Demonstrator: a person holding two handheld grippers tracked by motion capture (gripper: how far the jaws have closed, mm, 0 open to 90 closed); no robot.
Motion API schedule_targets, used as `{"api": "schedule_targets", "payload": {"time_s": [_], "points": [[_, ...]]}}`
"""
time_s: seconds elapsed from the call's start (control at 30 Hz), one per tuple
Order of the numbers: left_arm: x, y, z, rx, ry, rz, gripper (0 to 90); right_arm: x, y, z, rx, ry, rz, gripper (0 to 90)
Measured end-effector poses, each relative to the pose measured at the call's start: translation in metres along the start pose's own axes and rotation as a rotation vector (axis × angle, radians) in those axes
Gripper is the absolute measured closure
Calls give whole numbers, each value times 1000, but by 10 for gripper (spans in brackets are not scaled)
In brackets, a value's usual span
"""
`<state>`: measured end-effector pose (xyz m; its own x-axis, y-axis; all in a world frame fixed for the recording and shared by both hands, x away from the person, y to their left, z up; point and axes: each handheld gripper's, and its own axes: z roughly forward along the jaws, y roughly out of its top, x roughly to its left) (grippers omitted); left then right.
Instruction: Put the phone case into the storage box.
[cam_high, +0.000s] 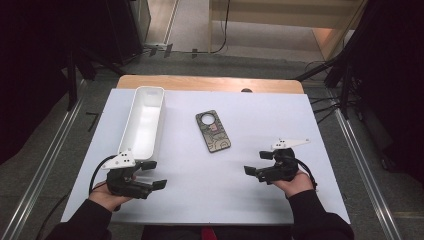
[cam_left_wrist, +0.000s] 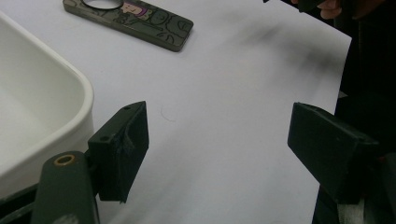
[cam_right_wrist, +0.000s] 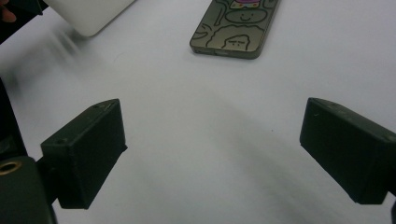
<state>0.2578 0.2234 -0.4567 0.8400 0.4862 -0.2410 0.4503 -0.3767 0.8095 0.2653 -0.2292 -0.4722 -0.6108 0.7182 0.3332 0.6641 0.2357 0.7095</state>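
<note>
- Phone case (cam_high: 213, 131): lies flat at mid-table, right of the tray (cam_high: 143, 121).
- Tray: lies lengthwise along the table's (cam_high: 280, 120) left side.
- Left gripper (cam_high: 151, 176): near-left, just before the tray's near end.
- Right gripper (cam_high: 258, 162): near-right, nearer than the phone case.

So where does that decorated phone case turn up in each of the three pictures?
High view: phone case flat at the table's centre, right of the white tray.
Left gripper view: top left, beyond the tray's corner.
Right gripper view: top centre.
Shared landmark: the white tray.
</note>
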Motion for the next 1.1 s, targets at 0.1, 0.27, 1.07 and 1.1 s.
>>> {"api": "schedule_targets", "payload": {"time_s": [0.1, 0.27, 1.07, 1.1], "points": [[0, 0, 0, 0, -1, 0, 205, 1, 3, 1, 0, 3, 1, 60], [0, 0, 0, -2, -3, -1, 205, 2, 7, 3, 1, 7, -3, 60], [1, 0, 0, -4, -11, -5, 205, 0, 28, 23, 6, -3, -18, 60], [1, 0, 0, -4, -11, -5, 205, 0, 28, 23, 6, -3, -18, 60]]}}
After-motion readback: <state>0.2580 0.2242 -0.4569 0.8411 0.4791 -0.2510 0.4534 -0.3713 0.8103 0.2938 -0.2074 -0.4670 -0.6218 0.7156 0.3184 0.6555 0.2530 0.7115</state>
